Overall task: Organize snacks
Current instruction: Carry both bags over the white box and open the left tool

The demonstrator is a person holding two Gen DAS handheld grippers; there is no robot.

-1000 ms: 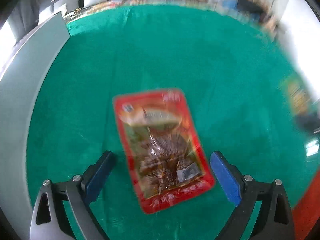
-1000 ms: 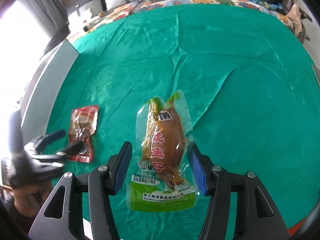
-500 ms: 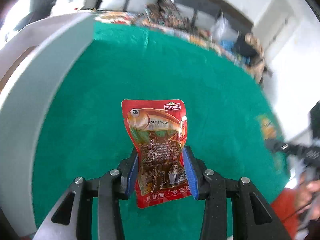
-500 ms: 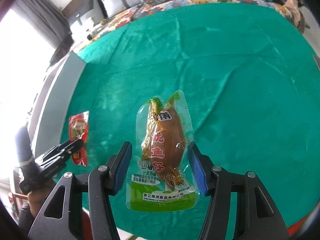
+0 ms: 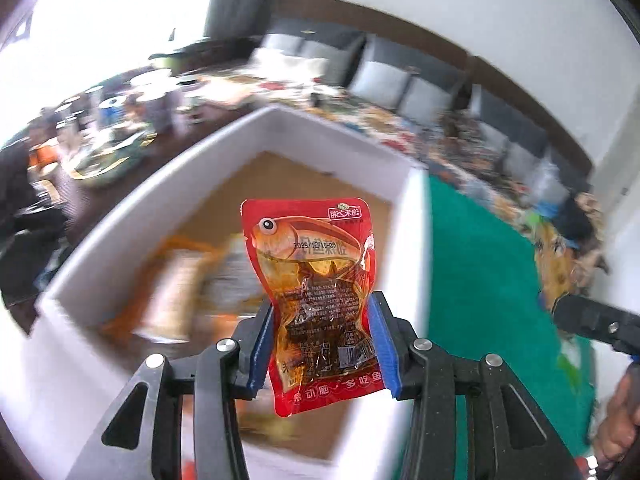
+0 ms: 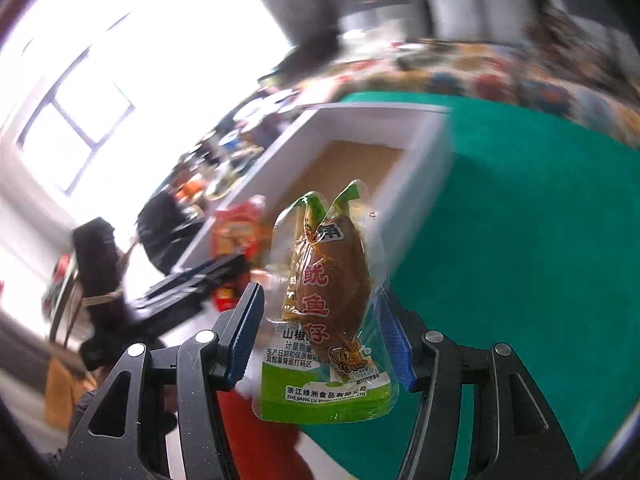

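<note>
1. The left gripper [image 5: 322, 340] is clenching a red snack pouch [image 5: 316, 296] by its lower half, blue pads pressing on both side edges; the jaws have just been easing slightly wider, with the pouch between them.
2. The red snack pouch is hanging in the air above the open white box [image 5: 412, 208], which is showing a brown floor.
3. The pouch is displaying a goldfish drawing, a green and white brand mark in its upper right corner, a stamped date reading 2025/12/10-09, a barcode at lower right and white Chinese characters along the bottom band.
4. Orange and pale packets [image 5: 188, 280] are lying inside the white box; blur is making their printing unreadable.
5. The right gripper [image 6: 324, 340] is grasping a clear pouch with a green base [image 6: 328, 312], pads pressing both sides.
6. That pouch is being carried in the air near the corner of the white box, above the green cloth [image 6: 520, 240].
7. Its brown contents are bearing red characters 鱿鱼仔; the green band is reading 浙江绿洲食品有限公司 and ZHE JIANG LV ZHOU FOOD, with a cartoon squid above it.
8. In the right wrist view the left gripper is appearing at the left, probably with the red pouch, though blurred.
</note>
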